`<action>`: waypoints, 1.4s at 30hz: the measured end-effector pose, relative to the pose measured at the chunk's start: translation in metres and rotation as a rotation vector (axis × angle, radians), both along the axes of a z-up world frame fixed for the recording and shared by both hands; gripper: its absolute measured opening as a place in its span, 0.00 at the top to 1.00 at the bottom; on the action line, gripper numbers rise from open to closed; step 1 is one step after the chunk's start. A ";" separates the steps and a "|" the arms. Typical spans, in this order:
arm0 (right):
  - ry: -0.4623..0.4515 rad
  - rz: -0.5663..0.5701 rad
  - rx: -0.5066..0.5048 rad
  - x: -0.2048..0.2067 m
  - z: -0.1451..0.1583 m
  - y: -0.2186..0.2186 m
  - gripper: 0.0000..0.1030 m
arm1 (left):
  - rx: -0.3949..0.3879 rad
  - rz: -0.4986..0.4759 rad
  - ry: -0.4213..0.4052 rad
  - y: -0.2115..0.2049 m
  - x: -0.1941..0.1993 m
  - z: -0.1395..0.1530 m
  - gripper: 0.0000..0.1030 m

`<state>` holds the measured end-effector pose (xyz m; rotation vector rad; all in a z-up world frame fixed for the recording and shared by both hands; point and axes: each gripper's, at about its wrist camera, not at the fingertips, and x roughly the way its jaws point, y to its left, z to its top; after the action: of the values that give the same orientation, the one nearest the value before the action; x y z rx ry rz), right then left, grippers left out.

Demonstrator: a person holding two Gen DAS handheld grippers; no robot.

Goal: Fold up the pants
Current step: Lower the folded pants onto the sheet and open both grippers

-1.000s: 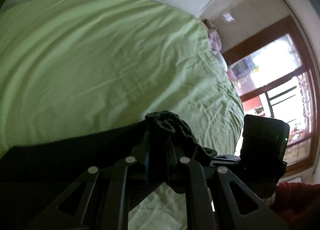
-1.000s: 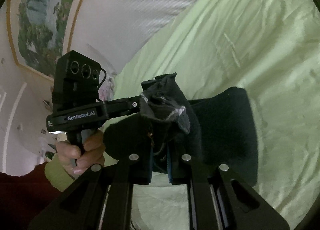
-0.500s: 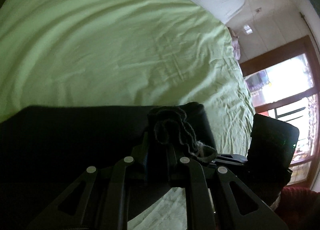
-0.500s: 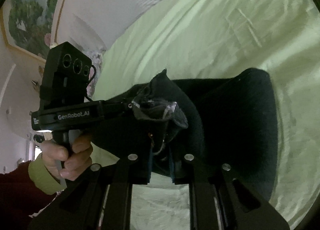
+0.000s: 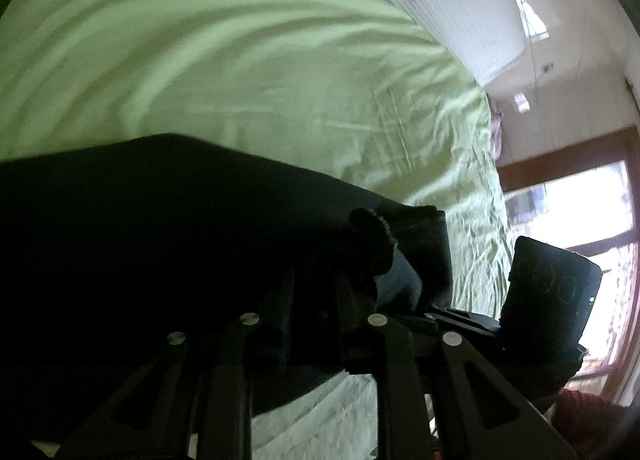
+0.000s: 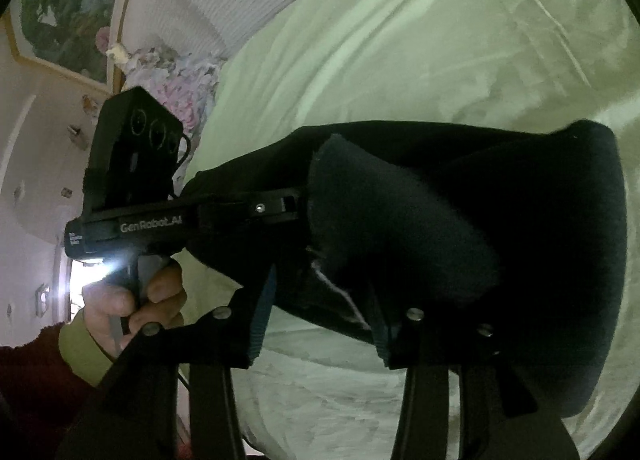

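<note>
Black pants (image 5: 160,240) lie folded across the green bed sheet (image 5: 240,80). In the left wrist view my left gripper (image 5: 316,288) is low over them. Its jaws are opening, and a slumped tuft of the pants' edge still sits between them. In the right wrist view the pants (image 6: 480,220) fill the right half. My right gripper (image 6: 324,296) is opening too. Its blue pads (image 6: 262,324) stand well apart, with loose black fabric between them. A hand (image 6: 132,300) holds the left gripper's handle (image 6: 132,226) close on the left.
The sheet (image 6: 400,40) stretches away beyond the pants. A white striped headboard (image 5: 440,0) bounds the bed's far end. A wood-framed window (image 5: 580,200) is at the right. A framed painting (image 6: 60,8) and a floral cushion (image 6: 180,76) are at the left. The right gripper's camera block (image 5: 552,292) sits close by.
Both grippers came down toward the bed and brought the pants' edge over the rest of the pants. The right jaws spread wide apart. The left jaws widened slightly and the tuft slumped.
</note>
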<state>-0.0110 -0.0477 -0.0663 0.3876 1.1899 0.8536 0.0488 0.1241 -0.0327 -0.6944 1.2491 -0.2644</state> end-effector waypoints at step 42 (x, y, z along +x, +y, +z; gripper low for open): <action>-0.125 0.426 -0.056 0.045 0.040 0.189 0.51 | -0.089 0.854 0.146 0.169 -0.208 -0.002 0.33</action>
<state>0.0343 0.1413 -0.0262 0.0298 1.1944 1.1897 -0.1588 0.2933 -0.0342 -1.2714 0.9771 0.4438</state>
